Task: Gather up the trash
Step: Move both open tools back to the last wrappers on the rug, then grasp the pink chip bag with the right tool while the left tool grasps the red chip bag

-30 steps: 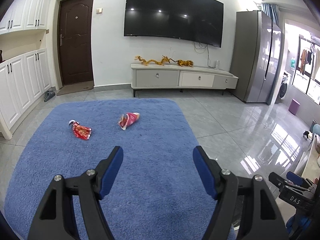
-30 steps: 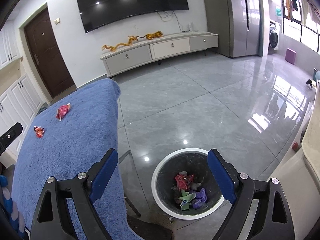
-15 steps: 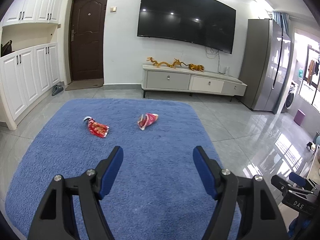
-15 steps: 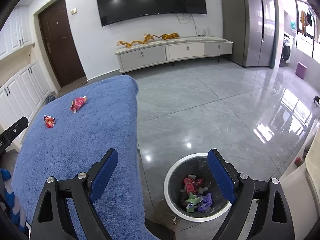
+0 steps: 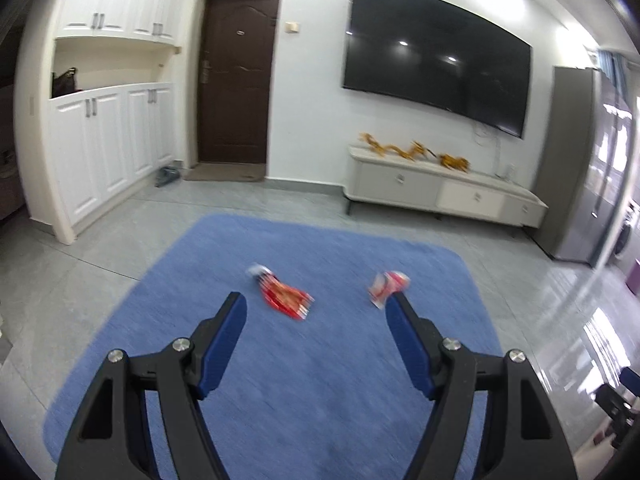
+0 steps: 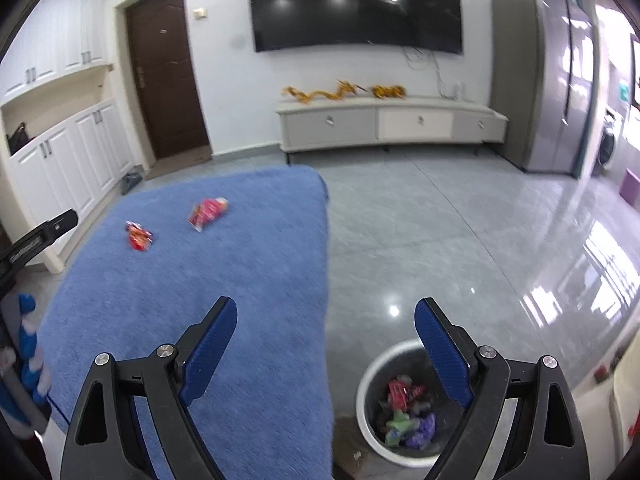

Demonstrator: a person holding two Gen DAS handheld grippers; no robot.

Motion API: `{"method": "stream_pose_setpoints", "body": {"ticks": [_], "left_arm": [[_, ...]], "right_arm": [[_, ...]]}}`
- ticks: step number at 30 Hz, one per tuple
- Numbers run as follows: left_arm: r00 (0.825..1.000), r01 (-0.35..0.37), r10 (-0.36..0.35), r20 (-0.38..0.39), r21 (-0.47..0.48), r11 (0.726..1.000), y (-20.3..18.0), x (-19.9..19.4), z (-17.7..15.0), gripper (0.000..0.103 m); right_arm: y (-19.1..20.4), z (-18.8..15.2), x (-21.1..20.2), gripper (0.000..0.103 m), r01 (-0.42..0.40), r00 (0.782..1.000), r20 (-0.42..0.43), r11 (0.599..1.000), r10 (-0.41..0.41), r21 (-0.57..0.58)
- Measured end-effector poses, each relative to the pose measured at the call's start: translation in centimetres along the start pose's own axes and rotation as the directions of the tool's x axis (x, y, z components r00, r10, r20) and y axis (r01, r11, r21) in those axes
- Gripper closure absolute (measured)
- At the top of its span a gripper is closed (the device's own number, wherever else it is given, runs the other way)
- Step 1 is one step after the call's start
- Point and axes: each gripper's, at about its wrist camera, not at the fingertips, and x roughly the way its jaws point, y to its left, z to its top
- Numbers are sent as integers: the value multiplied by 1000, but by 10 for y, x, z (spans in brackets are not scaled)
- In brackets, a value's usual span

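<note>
- Left gripper (image 5: 316, 314): fingers spread wide, nothing between them; it points across the blue cloth (image 5: 320, 380) toward the two wrappers, which looks like a line-up for a pick.
- Red-orange wrapper (image 5: 285, 293): lies flat on the cloth, ahead of the left gripper and roughly centred in its gap; apart from the fingers, untouched. Likely the easier first target.
- Red-white wrapper (image 5: 387, 284): crumpled, on the same cloth just past the tip of that gripper's right-hand finger, well apart from the first wrapper; whether the tip touches it cannot be told through the blur.
- Right gripper (image 6: 325, 318): fingers wide, empty; held over the near edge of the cloth and the floor, probably waiting by the bin.
- Trash bin (image 6: 370, 384): round, white-rimmed, on the grey tiles just beside the cloth-covered surface; already holds several coloured wrappers.
- Surroundings: wall television (image 5: 436, 68), low cabinet (image 5: 440, 196) with gold ornaments, dark door (image 5: 236, 80), white cupboards (image 5: 104, 152), grey refrigerator (image 6: 540, 76).
- Obstructions: none seen between the left gripper and either wrapper; the cloth's pile may make a flat wrapper hard to pinch.
</note>
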Motion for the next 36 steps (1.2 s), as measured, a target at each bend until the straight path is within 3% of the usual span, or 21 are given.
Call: {"method": "stream_pose_setpoints", "body": {"ticks": [8,15,20,26,33,36], "left_arm": [[997,-74,72,-31,-76,994,42,44,59,32],[989,-115,107,-103,-76,990,66,106,86,32],[973,-98,82,-216,-65,993,70,162,57,32],[936,-50,28,-350,-53,997,63,225,14,32],[916,-20,-9,-400,-69,997,65,255,-4,32],[911,-13,-19,-413,-76,997,64,264,-11,32]], "right_arm": [[47,60,10,13,-158,984,80,986,161,-48],[91,113,62,13,-247,965,71,967,251,-56],[115,126,127,13,-273,962,17,962,273,-29],[135,111,213,13,-289,954,-76,957,290,21],[155,96,277,13,-267,953,-140,963,268,27],[159,94,296,18,-255,952,-165,966,257,34]]}}
